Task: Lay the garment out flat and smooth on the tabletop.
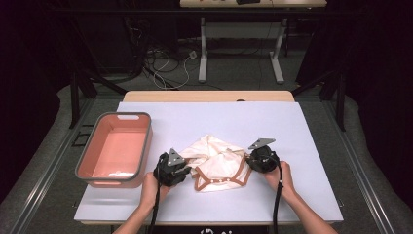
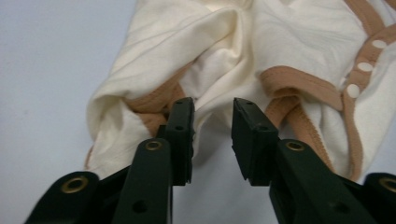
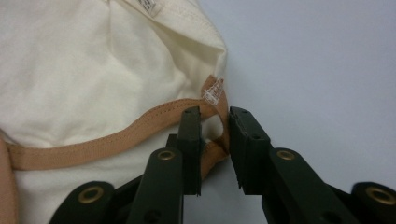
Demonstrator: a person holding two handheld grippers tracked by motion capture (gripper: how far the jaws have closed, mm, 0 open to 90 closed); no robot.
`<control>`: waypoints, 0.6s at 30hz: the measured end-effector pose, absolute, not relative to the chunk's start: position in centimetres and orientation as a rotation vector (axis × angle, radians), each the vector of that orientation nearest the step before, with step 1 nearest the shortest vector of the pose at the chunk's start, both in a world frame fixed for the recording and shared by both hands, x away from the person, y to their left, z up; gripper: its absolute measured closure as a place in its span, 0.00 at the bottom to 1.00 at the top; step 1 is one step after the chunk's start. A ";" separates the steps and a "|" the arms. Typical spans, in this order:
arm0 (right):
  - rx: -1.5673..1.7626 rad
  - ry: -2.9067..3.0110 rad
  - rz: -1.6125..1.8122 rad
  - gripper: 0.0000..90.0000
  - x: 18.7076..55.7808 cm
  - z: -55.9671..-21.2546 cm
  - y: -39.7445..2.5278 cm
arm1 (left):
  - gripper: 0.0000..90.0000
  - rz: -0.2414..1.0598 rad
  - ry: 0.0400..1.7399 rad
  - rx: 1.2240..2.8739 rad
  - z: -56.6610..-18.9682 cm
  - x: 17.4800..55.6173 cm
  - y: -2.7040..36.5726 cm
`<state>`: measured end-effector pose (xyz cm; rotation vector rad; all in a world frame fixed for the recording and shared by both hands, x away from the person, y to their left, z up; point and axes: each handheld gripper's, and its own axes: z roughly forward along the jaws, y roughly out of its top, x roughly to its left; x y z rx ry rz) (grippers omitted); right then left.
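A cream baby garment (image 1: 216, 156) with tan trim lies crumpled on the white table (image 1: 292, 131) between both grippers. My left gripper (image 1: 189, 169) sits at its left edge. In the left gripper view the left gripper (image 2: 212, 109) is open, and a fold of the garment (image 2: 299, 42) lies in the gap beside the snap buttons (image 2: 364, 66). My right gripper (image 1: 246, 163) is at the garment's right edge. Seen from the right gripper view, the right gripper (image 3: 214, 116) stands slightly open around a corner of the tan trim (image 3: 93, 144) on the garment (image 3: 84, 70).
A pink bin with a grey rim (image 1: 144, 146) stands at the table's left, close to my left hand. Beyond the table's far edge are cables on the floor (image 1: 170, 63) and the white legs of another desk (image 1: 203, 48).
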<state>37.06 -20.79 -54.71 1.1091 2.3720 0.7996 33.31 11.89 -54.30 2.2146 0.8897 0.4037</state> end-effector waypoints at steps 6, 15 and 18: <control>1.103 2.360 0.820 0.66 37.0 -54.5 -20.8 | 0.55 0.347 0.859 2.270 -54.9 33.5 11.0; 1.136 2.392 0.827 0.77 37.3 -55.0 -21.0 | 0.68 0.277 0.807 2.271 -55.7 34.0 10.8; 1.124 2.395 0.834 0.88 37.3 -55.0 -20.9 | 0.86 0.264 0.790 2.264 -55.8 34.0 10.7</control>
